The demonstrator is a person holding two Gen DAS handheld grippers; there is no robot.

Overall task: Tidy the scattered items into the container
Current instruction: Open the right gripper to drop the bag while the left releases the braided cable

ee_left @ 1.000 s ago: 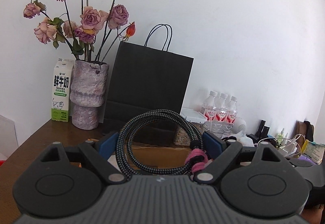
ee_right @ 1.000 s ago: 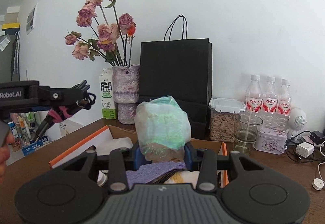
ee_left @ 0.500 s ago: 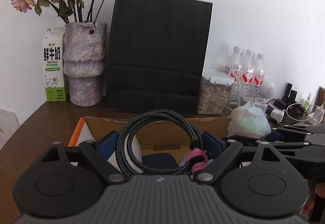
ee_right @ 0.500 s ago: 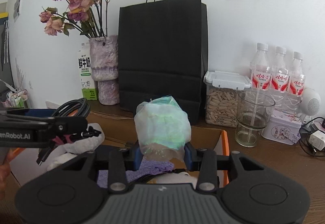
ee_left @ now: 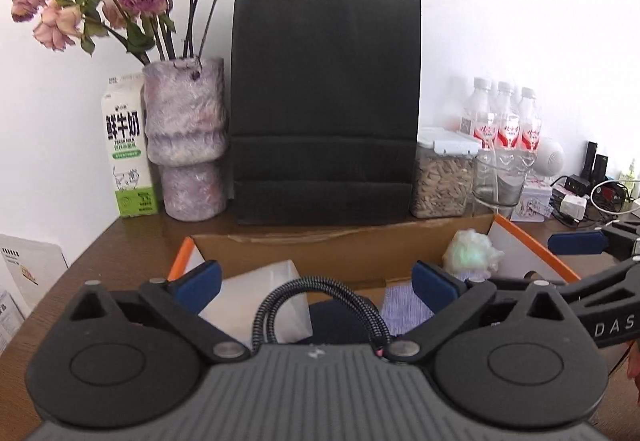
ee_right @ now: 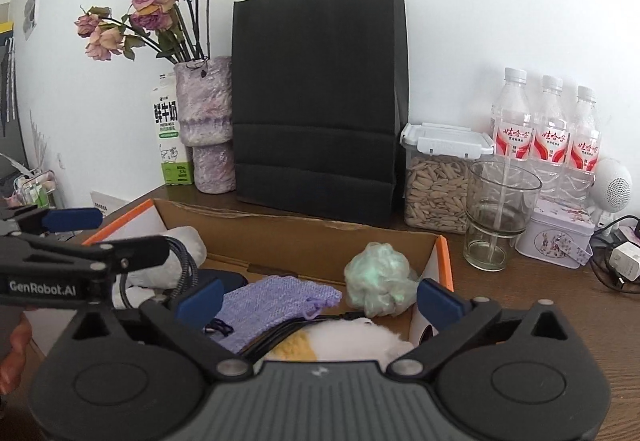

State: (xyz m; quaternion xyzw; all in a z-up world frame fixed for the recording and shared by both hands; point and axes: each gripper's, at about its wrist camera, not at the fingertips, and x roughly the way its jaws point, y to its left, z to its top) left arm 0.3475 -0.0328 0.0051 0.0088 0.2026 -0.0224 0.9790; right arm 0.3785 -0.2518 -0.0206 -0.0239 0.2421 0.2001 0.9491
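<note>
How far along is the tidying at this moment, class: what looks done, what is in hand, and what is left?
Done: the crumpled plastic bag, lilac cloth and braided cable lie in the cardboard box. In hand: nothing; the left gripper and right gripper hover open over the box. Left: unclear, since these views show no loose item beside the box.
</note>
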